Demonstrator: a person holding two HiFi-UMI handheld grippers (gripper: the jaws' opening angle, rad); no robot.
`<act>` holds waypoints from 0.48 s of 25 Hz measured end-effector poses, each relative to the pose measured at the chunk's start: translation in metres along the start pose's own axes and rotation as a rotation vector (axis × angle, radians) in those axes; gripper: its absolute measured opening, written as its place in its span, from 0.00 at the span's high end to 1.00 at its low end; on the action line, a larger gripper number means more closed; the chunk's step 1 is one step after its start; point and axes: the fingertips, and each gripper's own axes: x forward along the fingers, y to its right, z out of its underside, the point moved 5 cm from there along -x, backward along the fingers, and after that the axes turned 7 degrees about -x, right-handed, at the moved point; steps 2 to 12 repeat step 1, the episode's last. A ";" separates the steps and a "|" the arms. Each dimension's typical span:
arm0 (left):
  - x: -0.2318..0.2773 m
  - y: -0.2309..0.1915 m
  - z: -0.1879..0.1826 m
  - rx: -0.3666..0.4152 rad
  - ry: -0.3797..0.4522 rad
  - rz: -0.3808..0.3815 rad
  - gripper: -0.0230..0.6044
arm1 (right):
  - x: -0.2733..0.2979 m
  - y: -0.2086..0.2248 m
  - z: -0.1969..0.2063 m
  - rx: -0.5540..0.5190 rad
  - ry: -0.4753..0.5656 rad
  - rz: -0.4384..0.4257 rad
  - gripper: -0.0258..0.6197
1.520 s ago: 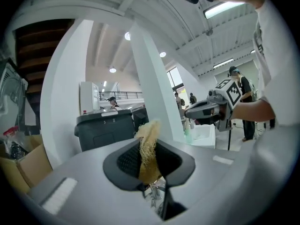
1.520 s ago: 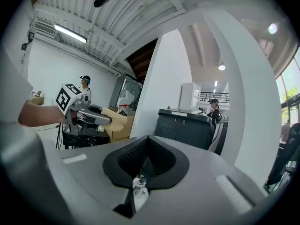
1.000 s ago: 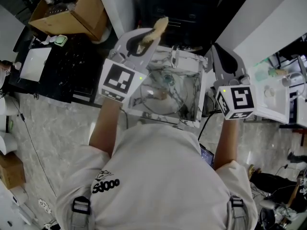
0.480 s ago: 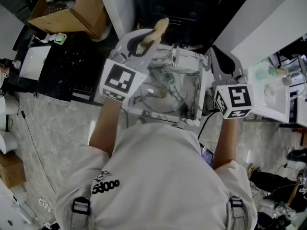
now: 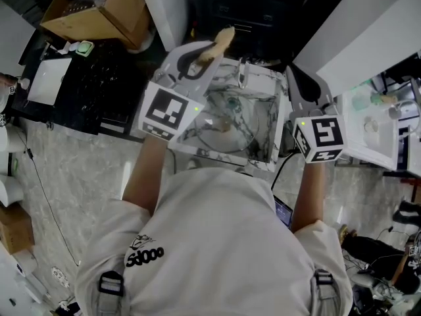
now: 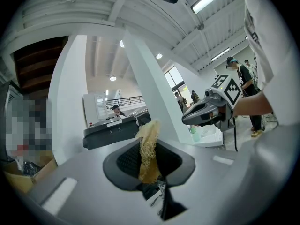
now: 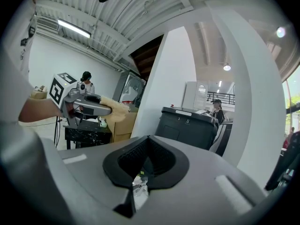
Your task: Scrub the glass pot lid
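Note:
In the head view the glass pot lid (image 5: 220, 131) lies flat in the marble-patterned basin (image 5: 264, 155) in front of me. My left gripper (image 5: 209, 50) is held up above the basin's far left side, shut on a tan fibrous scrubber (image 5: 221, 38). The left gripper view shows that scrubber (image 6: 148, 146) pinched between the black pads and sticking up past them. My right gripper (image 5: 301, 74) is held up at the basin's right edge, and its jaws (image 7: 147, 156) are together with nothing between them. Each gripper view shows the other gripper (image 6: 208, 110) (image 7: 84, 106) level with it in the air.
A black table (image 5: 85, 91) with a white sheet stands to the left, with an open cardboard box (image 5: 99, 12) behind it. A white tray (image 5: 371, 133) of small items sits to the right. A faucet (image 5: 242, 76) rises at the basin's back edge. People stand in the background.
Both grippers stay raised over the basin with only slight drift. The scrubber remains in the left gripper and the lid has not moved.

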 end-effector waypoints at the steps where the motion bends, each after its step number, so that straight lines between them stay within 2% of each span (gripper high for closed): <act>1: -0.001 0.000 0.001 -0.001 -0.002 0.001 0.87 | 0.001 -0.001 0.000 0.001 -0.001 -0.002 0.96; 12: -0.001 0.000 0.001 -0.001 -0.002 0.001 0.87 | 0.001 -0.001 0.000 0.001 -0.001 -0.002 0.96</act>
